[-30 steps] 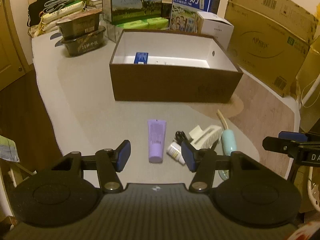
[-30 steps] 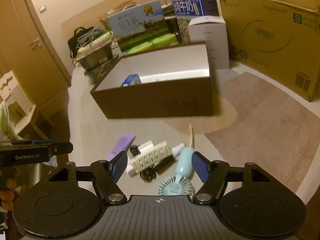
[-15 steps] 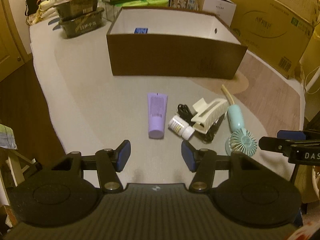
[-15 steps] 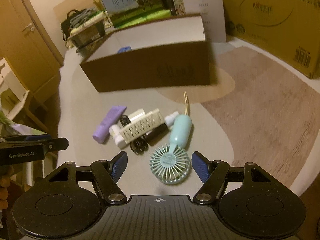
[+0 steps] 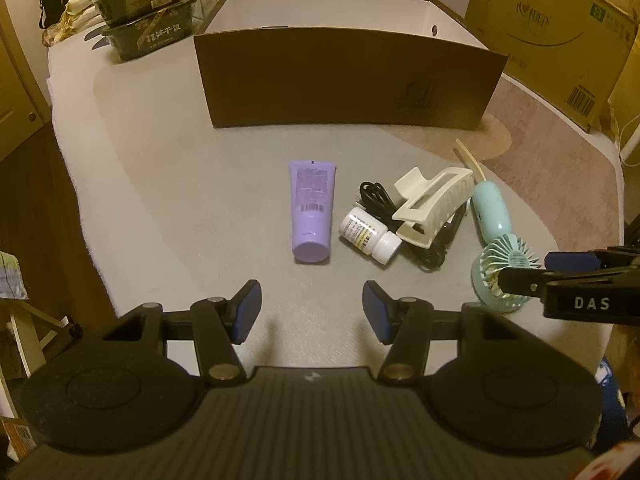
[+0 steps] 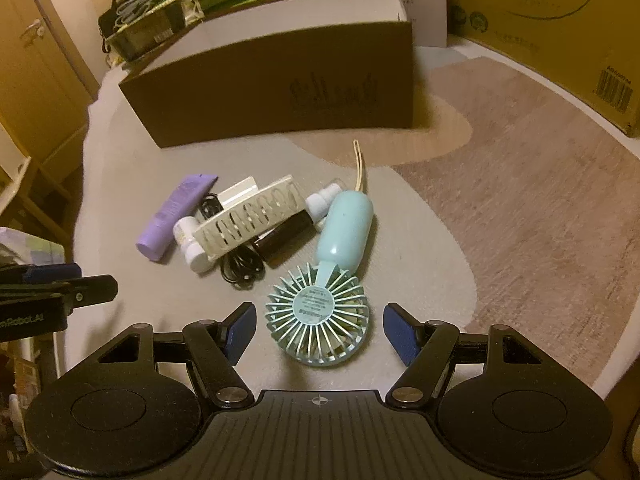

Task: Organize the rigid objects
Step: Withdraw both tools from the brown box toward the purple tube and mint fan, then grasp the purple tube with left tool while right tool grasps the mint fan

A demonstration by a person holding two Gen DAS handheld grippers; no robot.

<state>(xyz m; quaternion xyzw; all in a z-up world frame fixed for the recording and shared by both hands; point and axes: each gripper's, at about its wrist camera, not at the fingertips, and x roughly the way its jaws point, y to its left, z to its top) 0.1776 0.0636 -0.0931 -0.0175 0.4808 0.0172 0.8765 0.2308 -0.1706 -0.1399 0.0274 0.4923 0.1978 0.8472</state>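
On grey mat before brown box (image 5: 344, 84): purple tube (image 5: 311, 210), teal fan (image 6: 320, 316). Left gripper (image 5: 312, 312) jaws apart, empty. Right gripper (image 6: 319, 334) jaws apart, flanking fan head, not touching.

"DAS" is read in white letters on the black body of the right gripper (image 5: 576, 280) at the edge of the left wrist view. "nRobot.AI" is seen on the left gripper (image 6: 40, 300) in the right wrist view, the start being cut off. An "S" is printed on the large cardboard carton (image 5: 552, 28). Chinese characters on the dark food tray (image 5: 152, 32) are possibly "拌千饭", though blurred.
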